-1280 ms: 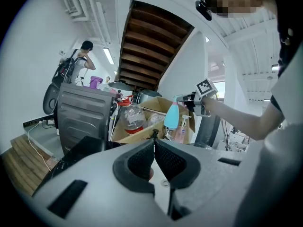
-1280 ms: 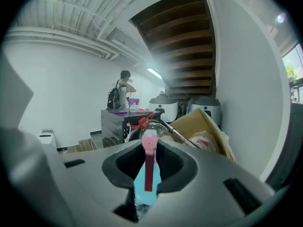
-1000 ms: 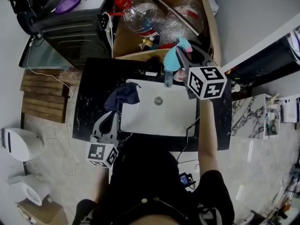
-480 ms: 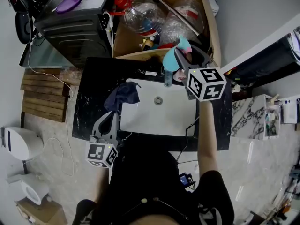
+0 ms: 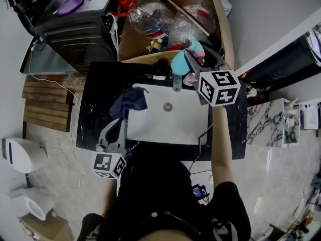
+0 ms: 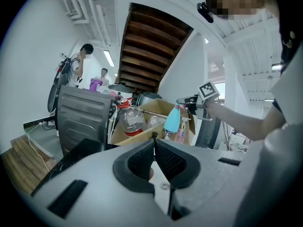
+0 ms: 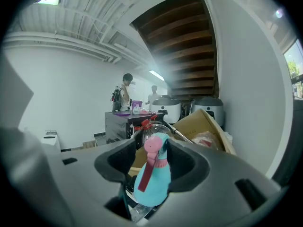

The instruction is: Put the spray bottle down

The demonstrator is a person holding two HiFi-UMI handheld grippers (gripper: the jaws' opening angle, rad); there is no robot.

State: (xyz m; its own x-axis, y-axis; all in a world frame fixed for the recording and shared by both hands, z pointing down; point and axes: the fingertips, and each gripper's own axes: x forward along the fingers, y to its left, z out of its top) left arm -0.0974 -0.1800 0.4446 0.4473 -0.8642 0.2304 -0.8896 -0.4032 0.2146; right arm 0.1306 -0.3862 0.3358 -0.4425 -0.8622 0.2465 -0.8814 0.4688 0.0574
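The teal spray bottle (image 5: 179, 64) with a pink head (image 7: 154, 178) stands upright at the far edge of the white sink (image 5: 150, 129), beside the faucet (image 5: 176, 83). My right gripper (image 5: 200, 58) reaches round it from the right. Its jaws are opening, and the bottle's head (image 7: 152, 150) stands between them with a gap on the left side. My left gripper (image 5: 119, 127) rests at the sink's near left corner with its jaws shut and nothing in them (image 6: 154, 143). The left gripper view also shows the bottle (image 6: 172, 119) in the distance.
A dark blue cloth (image 5: 131, 100) lies on the sink's far left corner. Behind the black counter (image 5: 98, 109) stands a cardboard box (image 5: 220, 24) with large plastic bottles (image 5: 150, 16), and a black appliance (image 5: 75, 29) to its left. Two people stand far off.
The right gripper's jaws stand a little wider round the spray bottle than a second ago. Both hands have kept their places.
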